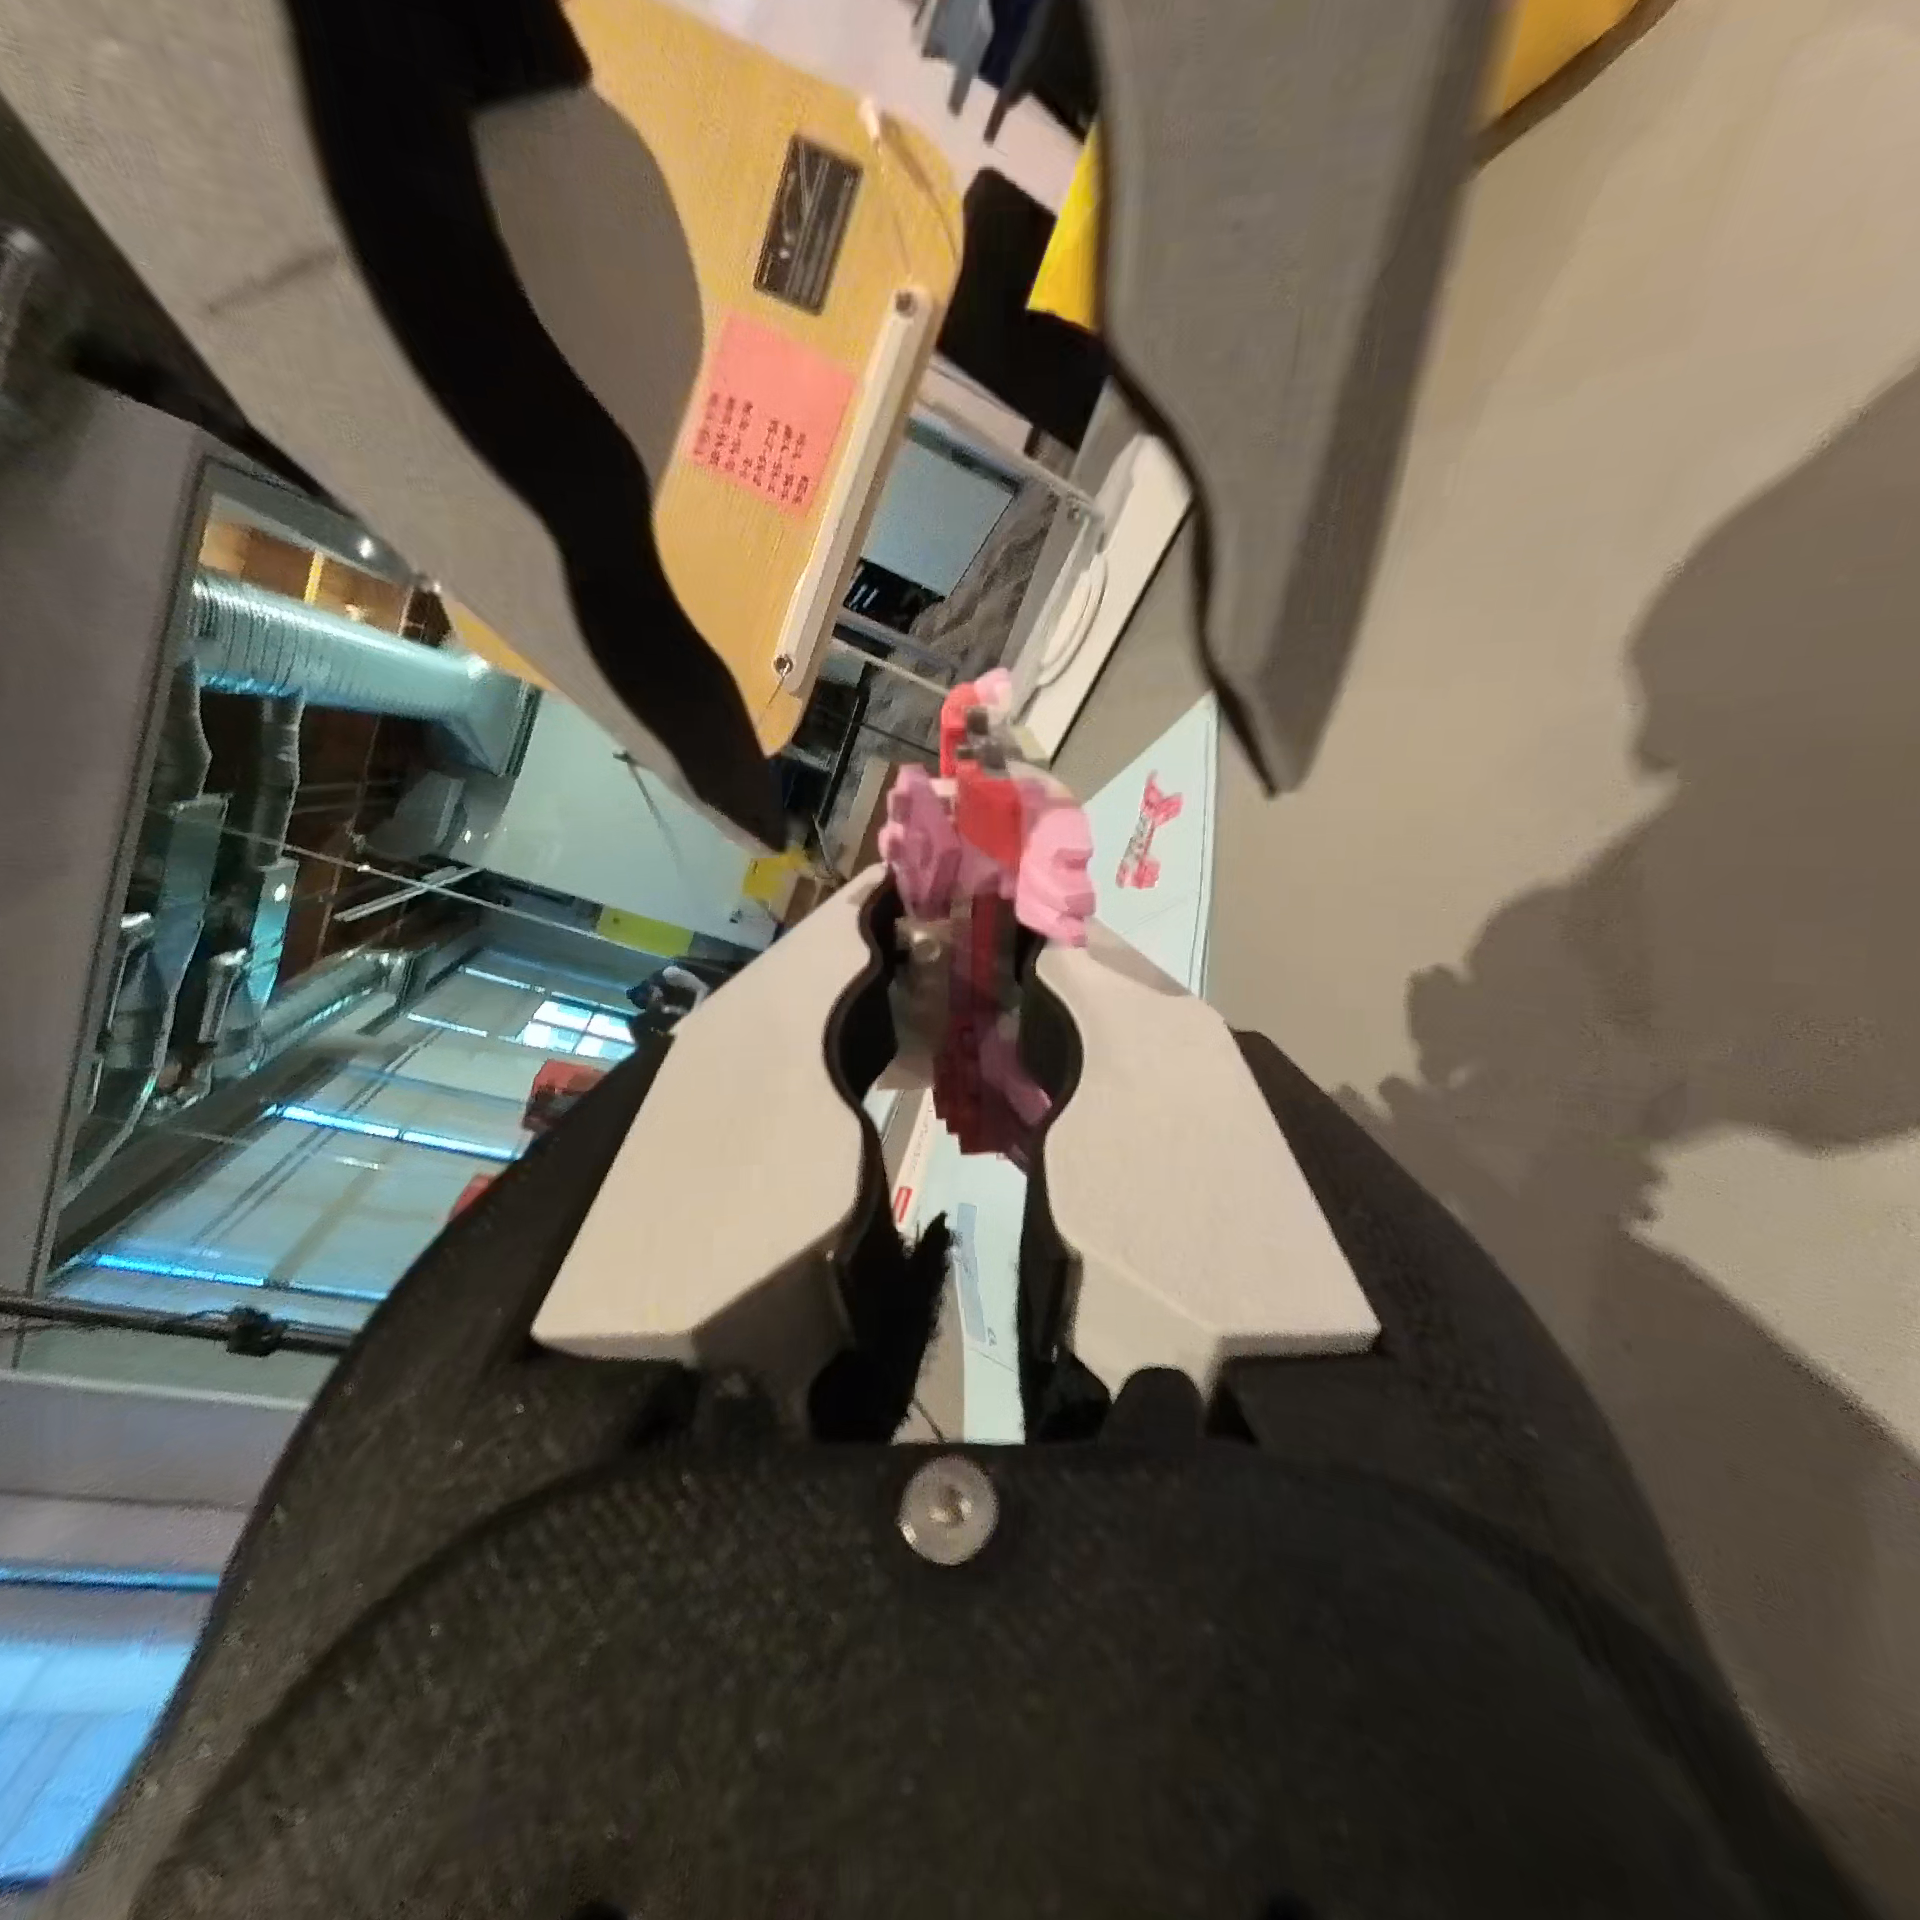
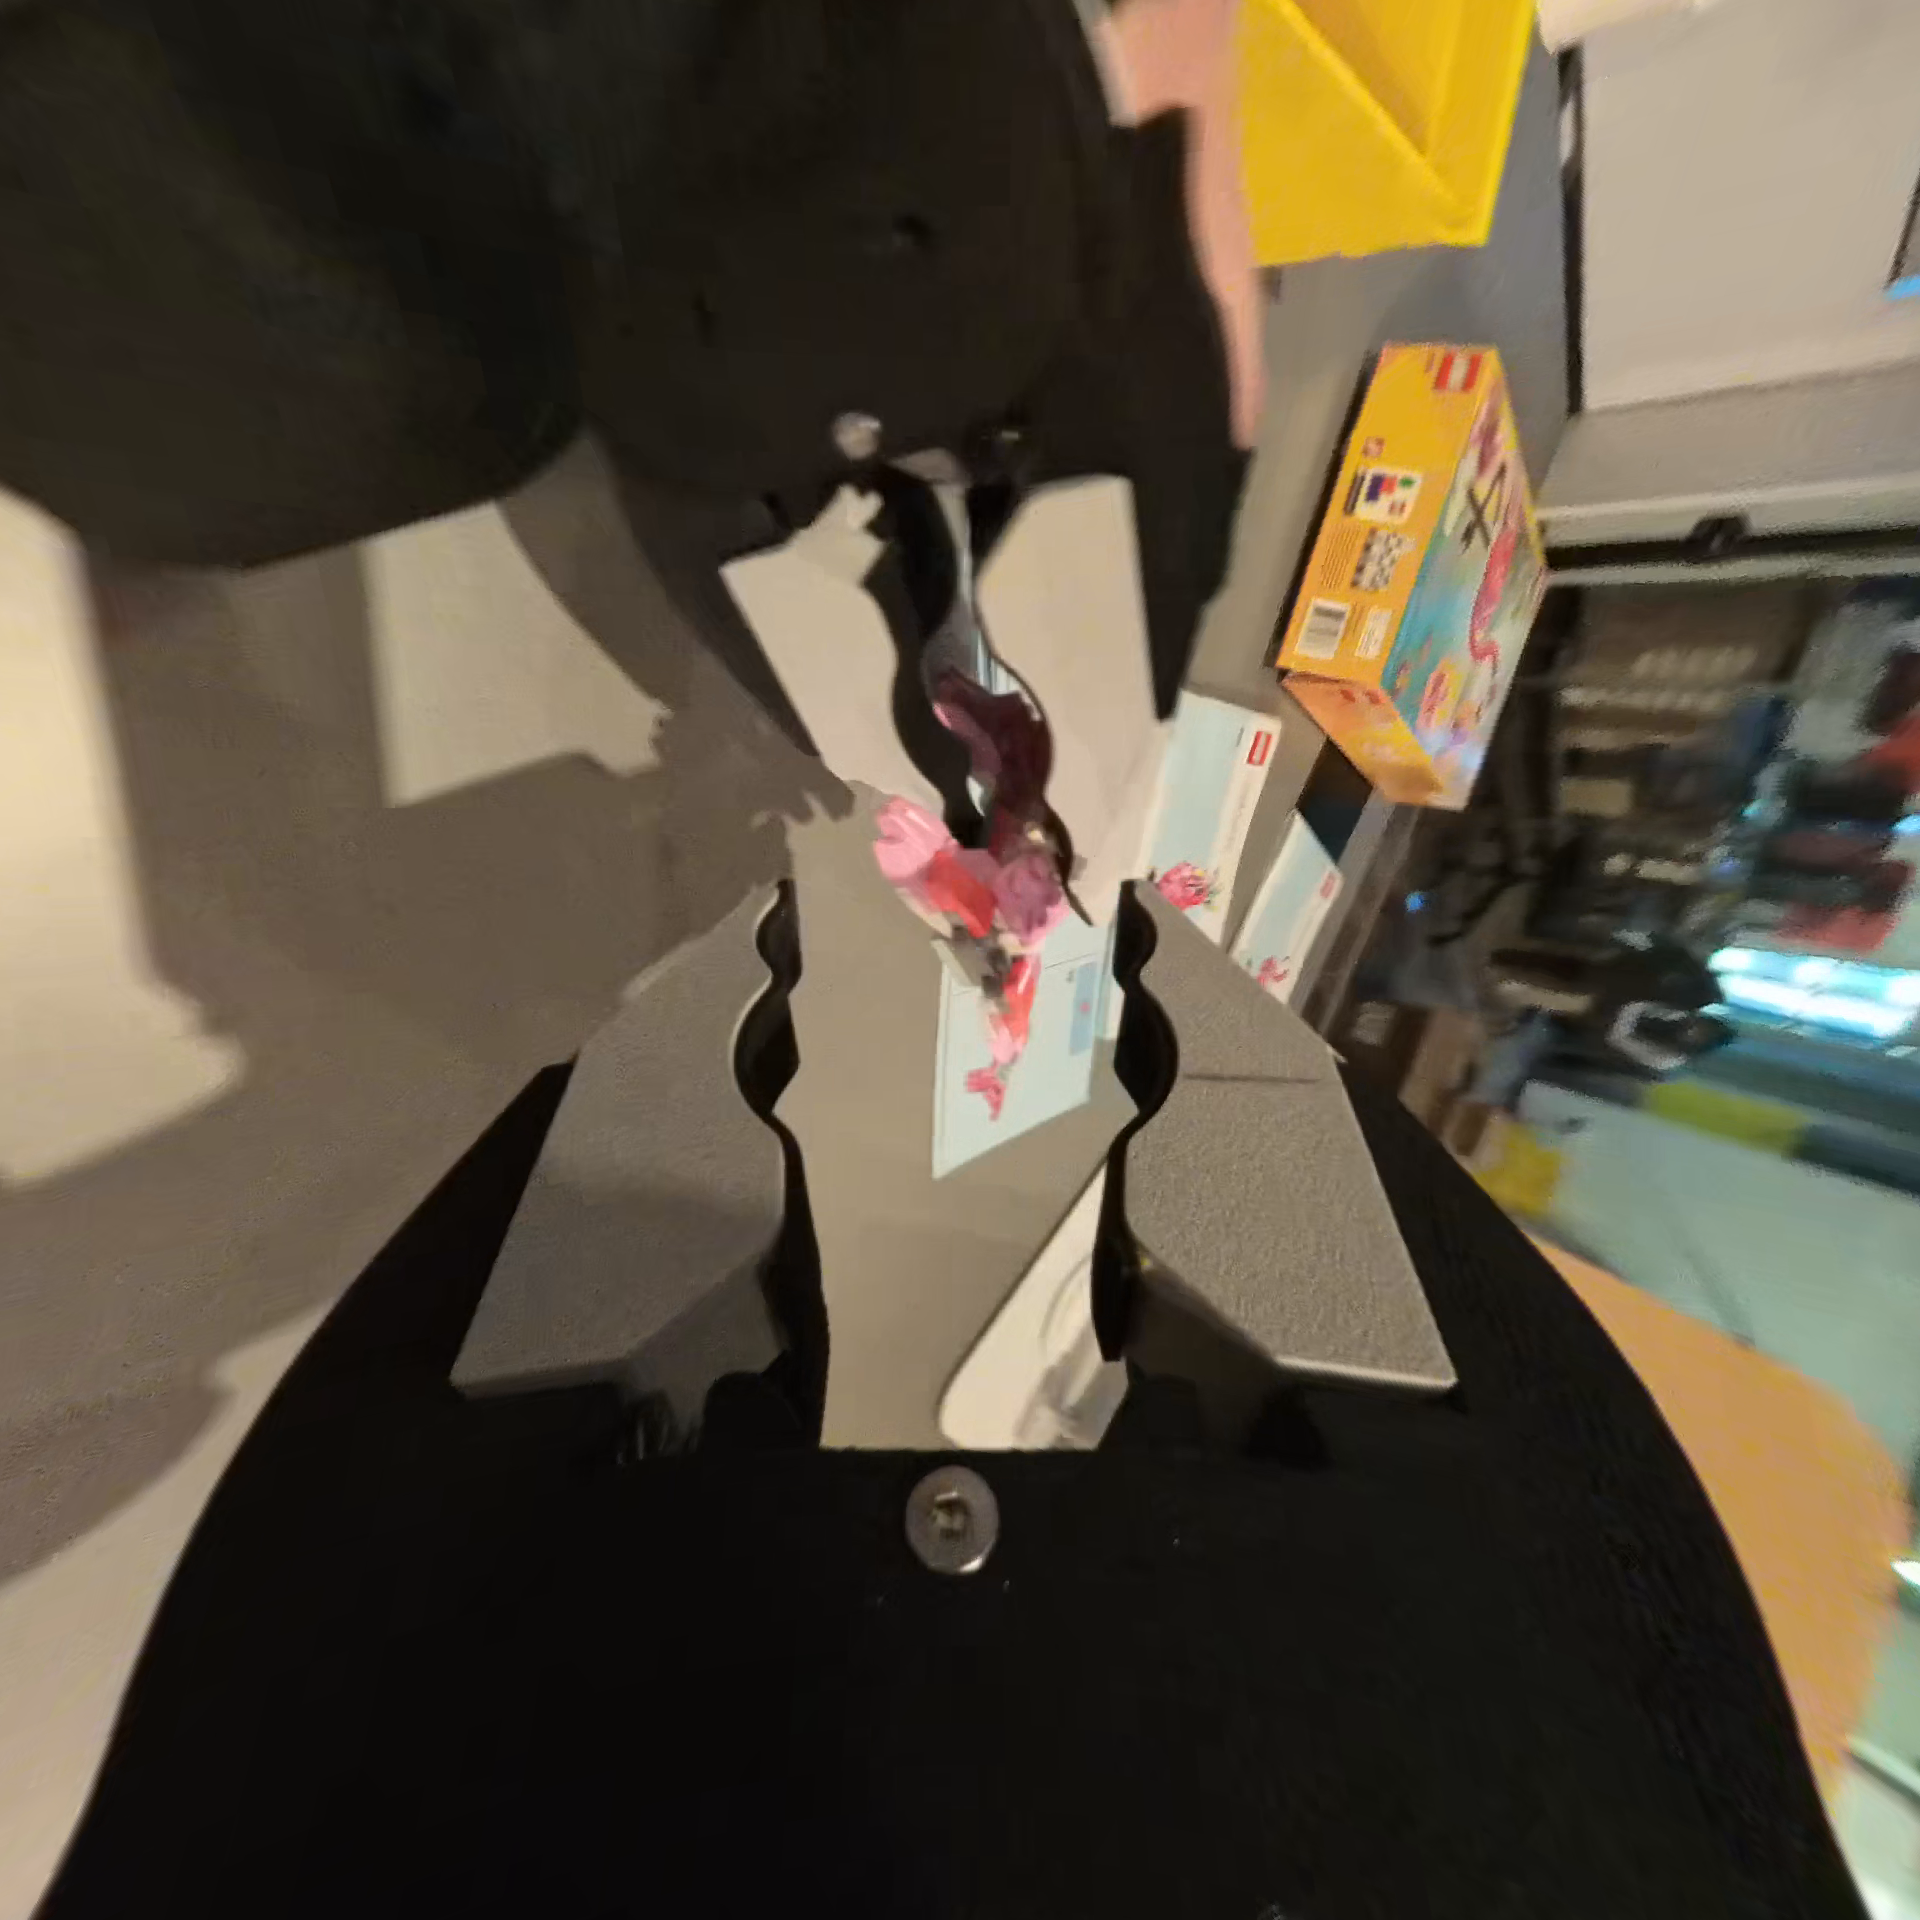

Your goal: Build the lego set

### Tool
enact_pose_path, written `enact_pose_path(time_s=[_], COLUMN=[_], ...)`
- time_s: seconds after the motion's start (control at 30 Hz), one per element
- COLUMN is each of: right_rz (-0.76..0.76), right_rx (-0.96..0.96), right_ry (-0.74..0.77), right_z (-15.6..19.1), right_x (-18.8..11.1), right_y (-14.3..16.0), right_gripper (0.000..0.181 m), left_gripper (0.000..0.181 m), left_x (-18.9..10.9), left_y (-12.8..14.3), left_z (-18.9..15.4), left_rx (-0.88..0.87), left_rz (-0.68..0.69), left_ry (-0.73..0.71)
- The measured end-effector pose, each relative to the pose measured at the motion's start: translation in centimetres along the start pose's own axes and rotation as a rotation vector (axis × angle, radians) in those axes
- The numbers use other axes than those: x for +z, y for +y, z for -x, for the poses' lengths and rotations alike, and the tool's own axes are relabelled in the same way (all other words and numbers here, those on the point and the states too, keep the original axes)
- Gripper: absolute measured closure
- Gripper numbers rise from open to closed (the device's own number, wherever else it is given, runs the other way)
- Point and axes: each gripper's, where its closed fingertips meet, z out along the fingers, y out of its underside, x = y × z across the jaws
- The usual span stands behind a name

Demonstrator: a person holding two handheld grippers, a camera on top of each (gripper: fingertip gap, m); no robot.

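My left gripper [image 1: 956, 914] is shut on a pink and red lego model [image 1: 987, 862], which sticks out past its fingertips. My right gripper [image 2: 951, 914] is open and faces the left one, and it also shows at the top of the left wrist view [image 1: 1008, 790]. In the right wrist view the lego model [image 2: 966, 873] hangs from the left gripper [image 2: 966, 790], with its free end between my open right fingertips. I see no contact between the model and the right fingers. Both views are blurred.
A yellow lego box [image 2: 1413, 582] stands at the edge of the grey table [image 2: 312, 883]. Pale blue instruction booklets [image 2: 1018, 1049] lie on the table behind the model, one also in the left wrist view [image 1: 1164, 831]. A yellow bin [image 2: 1371, 125] is farther back. The left gripper's tips are roughly 5 cm from the right gripper's.
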Motion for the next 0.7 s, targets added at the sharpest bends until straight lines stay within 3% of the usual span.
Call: enact_pose_path(time_s=[0.2,0.47,0.7], right_rz=[0.016,0.01,0.004], right_rx=[-0.161,-0.26,-0.155], right_ry=[0.066,0.158,0.151], right_z=[0.3,-0.4,-0.3], right_x=[0.0,-0.6,-0.9], right_y=[-0.6,-1.2,-0.7], right_gripper=[0.122,0.164,0.157], left_gripper=[0.164,0.164,0.164], left_x=[-1.1,-2.4,-1.6], left_y=[-1.0,-2.0,-0.7], left_z=[0.2,0.3,0.4], left_rx=[0.019,-0.014,0.014], left_rz=[-0.075,-0.177,-0.155], left_ry=[0.058,0.13,0.128])
